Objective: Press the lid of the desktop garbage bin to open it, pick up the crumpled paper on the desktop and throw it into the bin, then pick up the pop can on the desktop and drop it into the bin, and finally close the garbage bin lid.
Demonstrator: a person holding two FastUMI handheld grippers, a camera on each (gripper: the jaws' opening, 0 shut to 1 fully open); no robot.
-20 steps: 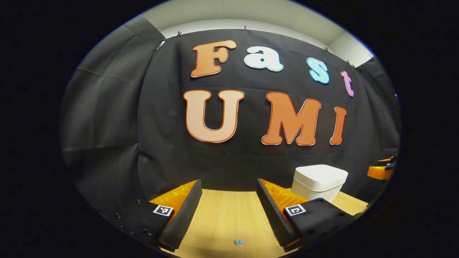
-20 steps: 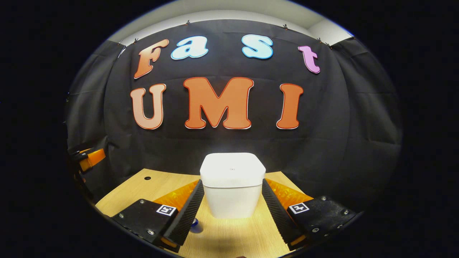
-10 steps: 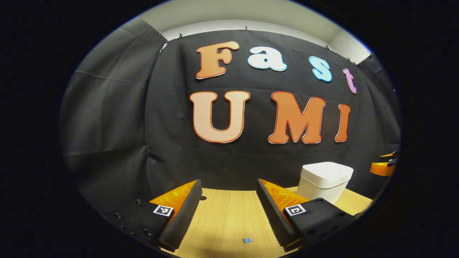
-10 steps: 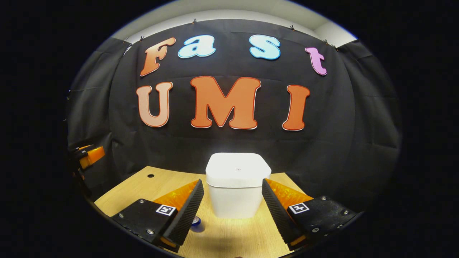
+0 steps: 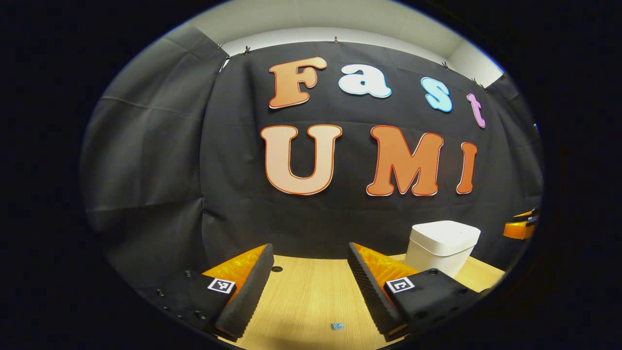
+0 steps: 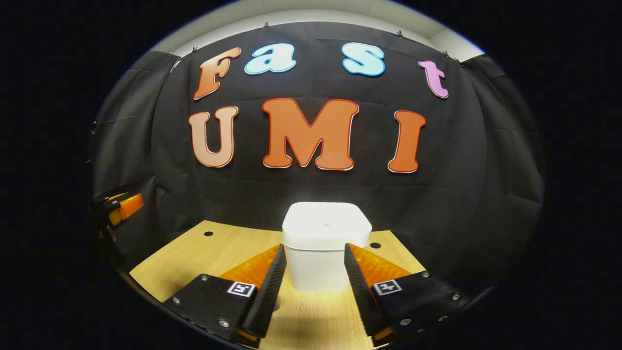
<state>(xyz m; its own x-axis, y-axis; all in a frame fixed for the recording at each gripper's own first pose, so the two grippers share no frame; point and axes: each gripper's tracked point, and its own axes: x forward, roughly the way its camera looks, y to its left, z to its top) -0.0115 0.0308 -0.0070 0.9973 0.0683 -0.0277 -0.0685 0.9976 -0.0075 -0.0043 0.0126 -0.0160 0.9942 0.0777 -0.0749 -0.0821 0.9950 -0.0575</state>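
Opening step in hand: lid of the white garbage bin shut, nothing pressed yet. Right hand-held gripper lined up on the bin, fingers apart at a middling gap, empty, bin just beyond the tips on the counter. Left hand-held gripper wide and empty, bin off to its right. Next, by judgement: lift over the lid, narrow the fingers, push down on the top. Paper and can not identifiable.
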